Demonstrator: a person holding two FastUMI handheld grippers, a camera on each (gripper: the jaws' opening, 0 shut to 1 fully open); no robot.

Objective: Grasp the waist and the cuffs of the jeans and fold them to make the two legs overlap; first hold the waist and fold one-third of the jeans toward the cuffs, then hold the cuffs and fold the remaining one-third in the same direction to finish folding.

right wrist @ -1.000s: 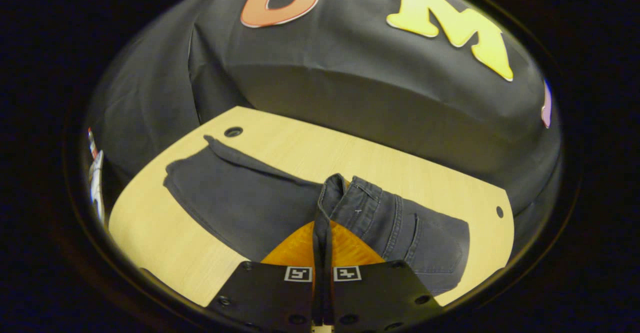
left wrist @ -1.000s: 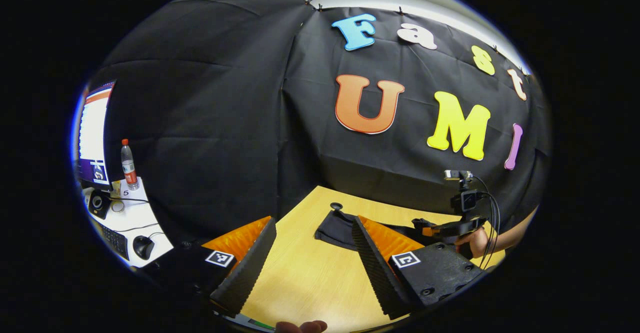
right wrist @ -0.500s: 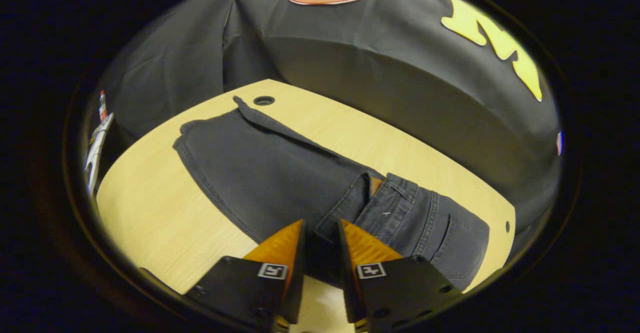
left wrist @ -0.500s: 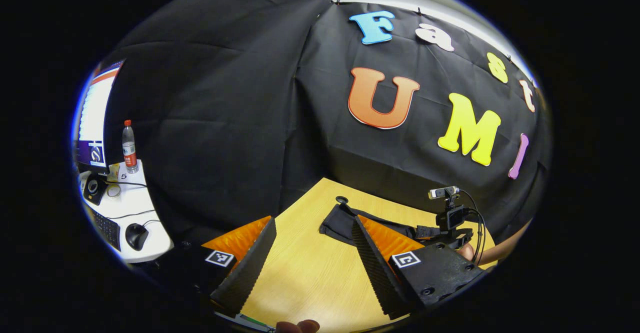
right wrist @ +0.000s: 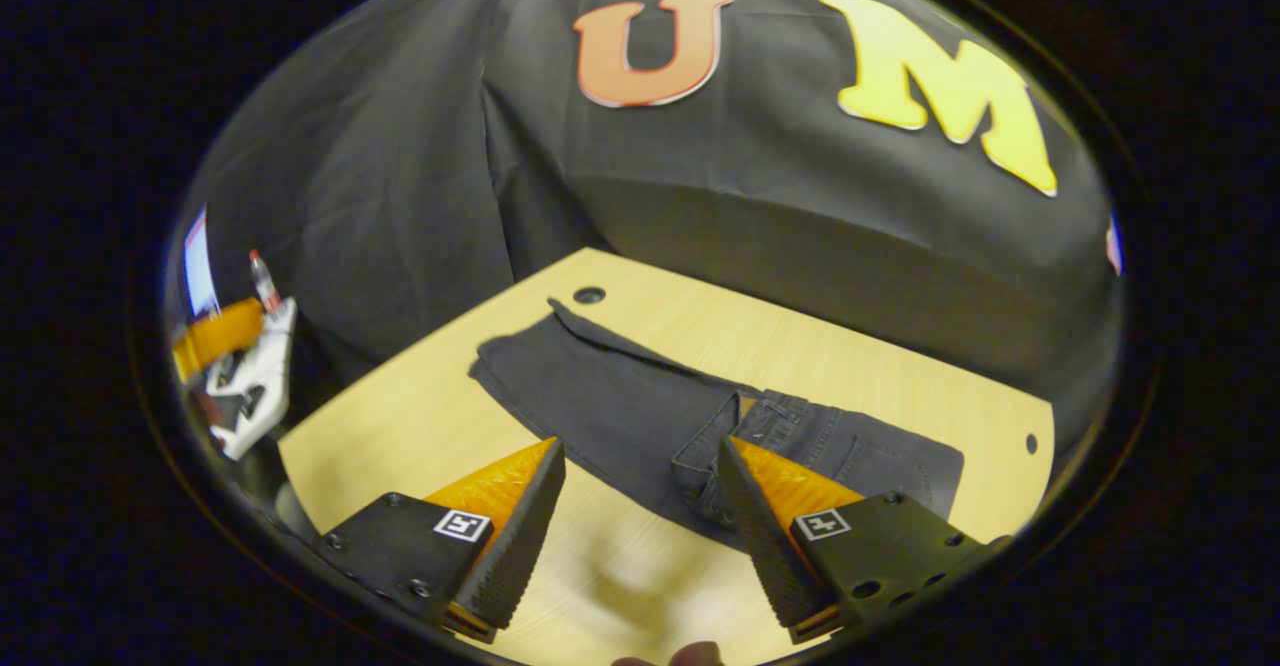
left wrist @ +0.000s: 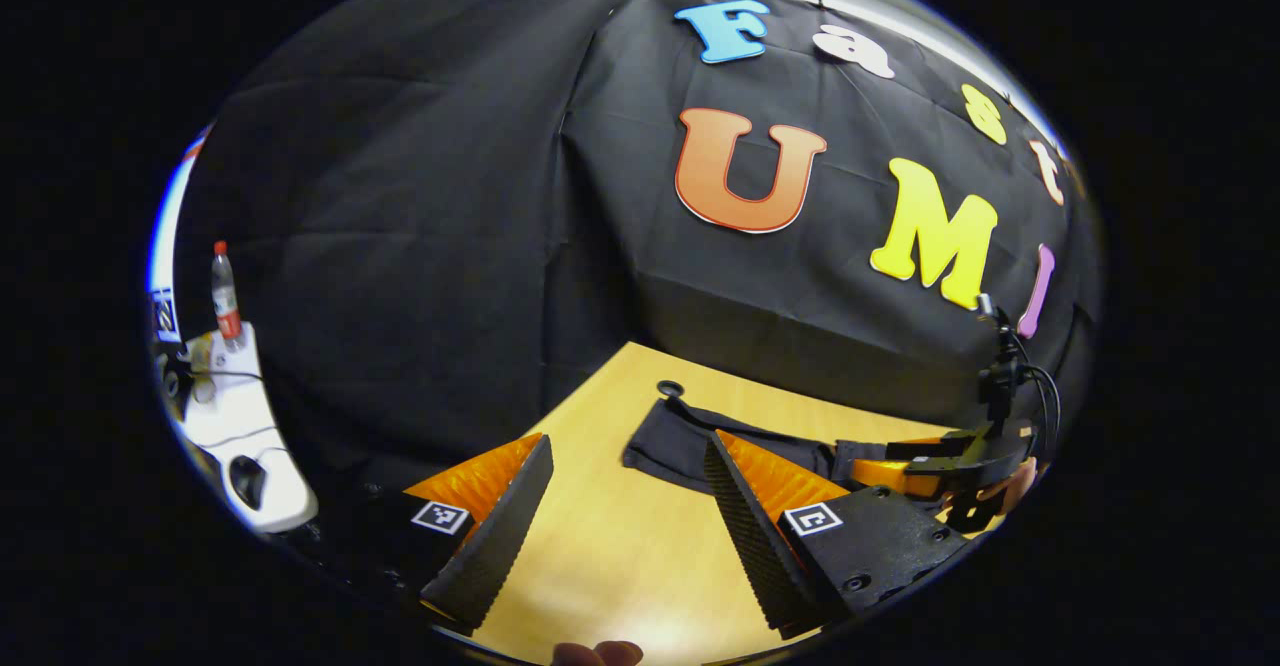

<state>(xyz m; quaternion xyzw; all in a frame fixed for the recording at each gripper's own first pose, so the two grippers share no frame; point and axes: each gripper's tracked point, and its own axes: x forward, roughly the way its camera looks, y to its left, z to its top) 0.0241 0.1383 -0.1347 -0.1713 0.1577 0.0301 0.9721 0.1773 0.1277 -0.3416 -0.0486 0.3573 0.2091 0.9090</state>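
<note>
Jeans (right wrist: 640,421): dark, flat on the wooden table (right wrist: 400,426), waist end folded over the legs, cuffs near the round hole (right wrist: 589,295) at the table's far corner.
Right gripper (right wrist: 640,531): fingers spread wide, gripping nothing, above the jeans' near edge by the waist fold.
Left gripper (left wrist: 625,521): fingers wide apart, empty, over bare table short of the jeans' cuff end (left wrist: 665,441).
Side desk (left wrist: 235,426): beyond the table's edge, with 1 bottle (left wrist: 224,291) and a mouse (left wrist: 247,481).

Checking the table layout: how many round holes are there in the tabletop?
2. One hole sits at the table's far left corner, just beyond the jeans' cuffs; the other hole is near the right edge, past the waist. Others may be hidden under the jeans.
</note>
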